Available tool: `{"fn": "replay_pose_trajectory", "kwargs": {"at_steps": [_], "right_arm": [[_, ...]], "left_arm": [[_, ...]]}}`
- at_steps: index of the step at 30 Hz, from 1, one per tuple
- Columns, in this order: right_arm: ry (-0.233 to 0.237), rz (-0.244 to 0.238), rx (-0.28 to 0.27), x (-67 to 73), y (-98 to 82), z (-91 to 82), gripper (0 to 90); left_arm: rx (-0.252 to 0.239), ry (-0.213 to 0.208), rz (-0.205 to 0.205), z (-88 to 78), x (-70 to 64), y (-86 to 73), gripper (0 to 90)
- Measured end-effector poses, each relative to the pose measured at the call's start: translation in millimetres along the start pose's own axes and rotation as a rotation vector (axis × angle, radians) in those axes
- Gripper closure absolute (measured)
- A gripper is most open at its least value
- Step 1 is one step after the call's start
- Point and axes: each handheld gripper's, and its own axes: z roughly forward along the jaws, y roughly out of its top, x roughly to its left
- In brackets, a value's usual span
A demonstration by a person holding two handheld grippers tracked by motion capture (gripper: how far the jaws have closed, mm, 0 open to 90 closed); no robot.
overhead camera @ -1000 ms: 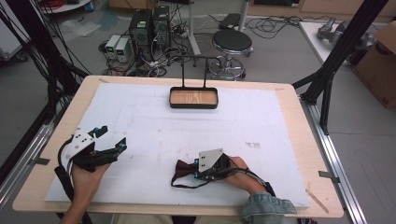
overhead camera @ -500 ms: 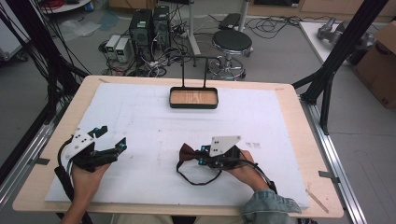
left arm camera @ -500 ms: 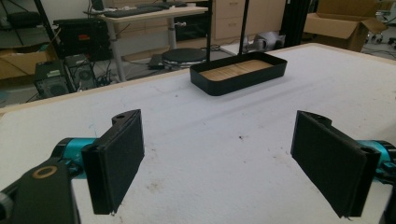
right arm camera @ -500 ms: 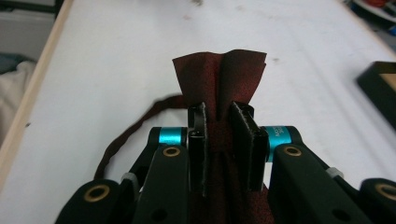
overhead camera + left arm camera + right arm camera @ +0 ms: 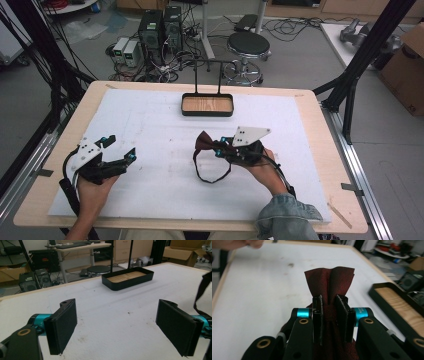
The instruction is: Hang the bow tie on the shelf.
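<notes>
The dark red bow tie (image 5: 205,141) is being carried farther up the white table mat (image 5: 150,125), its strap dangling. The left gripper (image 5: 118,150) is being kept spread wide; the right gripper (image 5: 216,146) is being kept clamped on the bow tie.

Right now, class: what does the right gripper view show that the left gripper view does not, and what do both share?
Right gripper view alone: the right gripper with its jaws shut on a dark red bow tie, whose fabric fans out beyond them.

Left gripper view alone: the left gripper with its jaws wide apart and nothing between them, plus a round stool beyond the table.

Both: the white table cover and the black wood-floored tray.
</notes>
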Motion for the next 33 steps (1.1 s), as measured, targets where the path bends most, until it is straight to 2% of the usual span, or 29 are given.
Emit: {"fn": "replay_pose_trajectory", "kwargs": {"at_steps": [2,4,5,9,10,11,13,16,18,28,33], "right_arm": [[-0.040,0.026,-0.016,-10.3,4.7,-1.9,76.6],[-0.048,0.034,-0.024,-14.2,6.7,-2.7,76.6],[-0.071,0.052,-0.033,-20.8,11.4,-4.4,76.6],[-0.092,0.083,-0.073,-35.0,19.1,-6.2,76.6],[-0.092,0.083,-0.073,-35.0,19.1,-6.2,76.6],[-0.102,0.102,-0.079,-40.9,21.8,-5.7,76.7],[-0.125,0.111,-0.098,-47.6,22.7,-5.2,76.8],[-0.138,0.133,-0.104,-53.0,22.7,-4.6,76.8],[-0.154,0.150,-0.132,-60.7,23.4,-3.5,76.8],[-0.202,0.189,-0.171,-77.9,25.0,2.3,76.8],[-0.223,0.214,-0.204,-90.3,29.4,-0.4,76.8]], "left_arm": [[-0.002,0.001,0.004,0.1,-0.4,0.0,17.6],[-0.003,0.001,0.004,0.1,-0.4,0.1,17.6],[-0.004,-0.001,0.003,0.3,-0.4,0.0,17.6],[-0.002,-0.004,0.001,0.8,-0.8,-0.3,17.6],[-0.002,-0.005,0.001,0.7,-0.8,-0.4,17.6],[-0.005,-0.004,0.001,0.8,-1.1,-0.5,17.6],[-0.005,-0.005,0.000,0.7,-1.1,-0.5,17.6],[-0.005,-0.006,-0.001,0.6,-0.6,-0.6,17.6],[-0.006,-0.005,-0.004,0.5,-0.1,-0.7,17.6],[-0.008,-0.007,-0.005,1.1,0.9,-1.3,17.6],[-0.009,-0.006,-0.009,0.4,1.8,-1.7,17.6]]}}
